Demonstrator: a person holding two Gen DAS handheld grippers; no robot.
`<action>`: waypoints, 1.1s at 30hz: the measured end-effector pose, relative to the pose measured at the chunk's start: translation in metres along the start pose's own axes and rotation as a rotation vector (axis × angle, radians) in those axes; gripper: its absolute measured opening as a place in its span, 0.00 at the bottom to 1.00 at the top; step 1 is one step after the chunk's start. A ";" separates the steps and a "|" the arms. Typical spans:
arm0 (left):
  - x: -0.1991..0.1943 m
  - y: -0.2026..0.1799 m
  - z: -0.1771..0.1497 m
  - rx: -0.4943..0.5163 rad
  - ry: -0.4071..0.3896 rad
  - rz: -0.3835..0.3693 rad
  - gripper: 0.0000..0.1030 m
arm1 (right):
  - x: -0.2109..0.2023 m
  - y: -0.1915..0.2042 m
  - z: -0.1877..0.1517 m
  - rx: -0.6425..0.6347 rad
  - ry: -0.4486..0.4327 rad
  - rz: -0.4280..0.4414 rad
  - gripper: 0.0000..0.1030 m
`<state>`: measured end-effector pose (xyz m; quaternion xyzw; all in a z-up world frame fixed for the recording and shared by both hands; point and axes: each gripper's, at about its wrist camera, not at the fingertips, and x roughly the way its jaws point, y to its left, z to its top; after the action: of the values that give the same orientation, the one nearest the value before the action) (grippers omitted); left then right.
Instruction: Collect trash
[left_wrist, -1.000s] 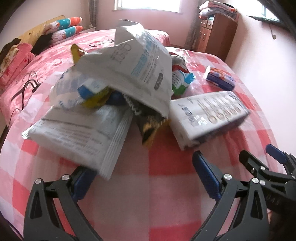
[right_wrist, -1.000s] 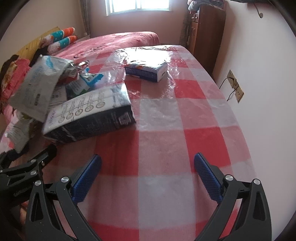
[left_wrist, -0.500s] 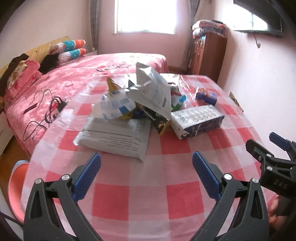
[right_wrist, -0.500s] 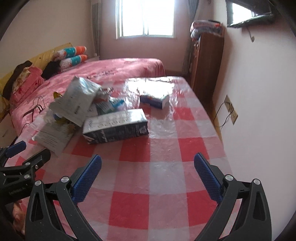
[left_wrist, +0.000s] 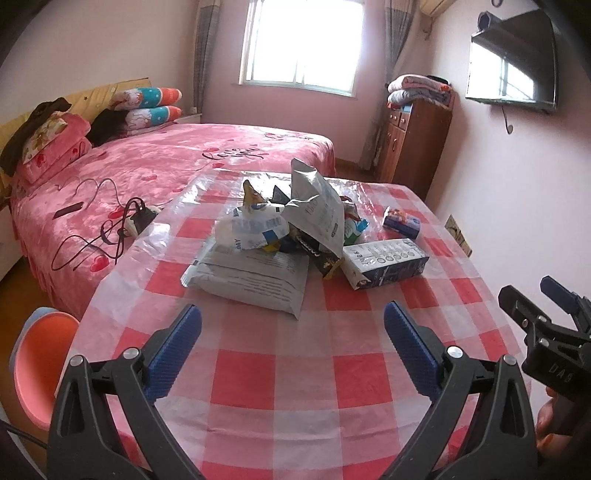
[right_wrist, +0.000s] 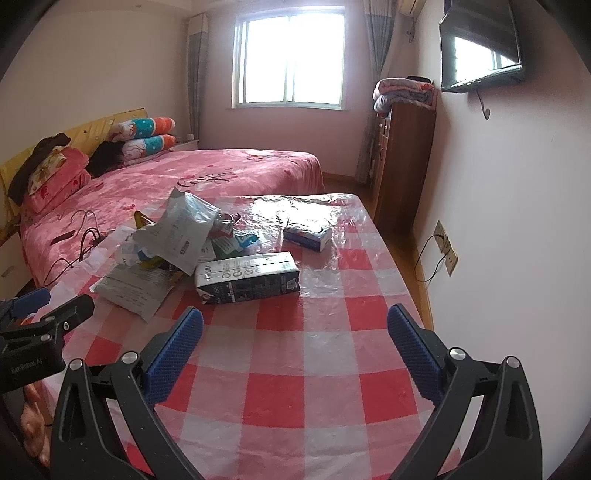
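Note:
A heap of trash lies on the red-checked table (left_wrist: 280, 373): a flat white packet (left_wrist: 251, 278), crumpled white wrappers (left_wrist: 255, 230), a tall grey-white bag (left_wrist: 317, 210), a dark long carton (left_wrist: 388, 260) and, apart from the heap, a small blue box (left_wrist: 400, 223). In the right wrist view the carton (right_wrist: 247, 282) and small box (right_wrist: 308, 236) lie beyond the fingers. My left gripper (left_wrist: 293, 345) is open and holds nothing, well short of the heap. My right gripper (right_wrist: 295, 350) is open too, and it appears at the right edge of the left wrist view (left_wrist: 539, 314).
A pink bed (left_wrist: 147, 166) with a charger and black cables (left_wrist: 122, 229) runs along the table's left side. An orange stool (left_wrist: 33, 362) stands at the near left. A brown cabinet (right_wrist: 402, 162) and a wall socket (right_wrist: 445, 247) are on the right.
Both grippers have pulled back and risen from the heap, so the whole table and room now show. The trash has not shifted, and both grippers stayed open.

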<state>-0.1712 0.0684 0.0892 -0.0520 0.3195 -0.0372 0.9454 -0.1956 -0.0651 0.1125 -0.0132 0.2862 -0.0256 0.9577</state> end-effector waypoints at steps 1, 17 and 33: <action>-0.002 0.001 -0.001 -0.003 -0.005 0.000 0.96 | -0.002 0.001 0.000 0.000 -0.004 -0.003 0.95; -0.017 0.002 -0.010 0.007 -0.049 -0.006 0.96 | -0.018 -0.002 -0.007 0.037 -0.004 -0.054 0.95; -0.005 0.031 -0.025 0.007 -0.007 0.042 0.96 | 0.005 -0.022 -0.019 0.149 0.070 0.072 0.95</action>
<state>-0.1893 0.0974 0.0686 -0.0420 0.3170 -0.0184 0.9473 -0.2028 -0.0880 0.0954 0.0691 0.3169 -0.0129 0.9459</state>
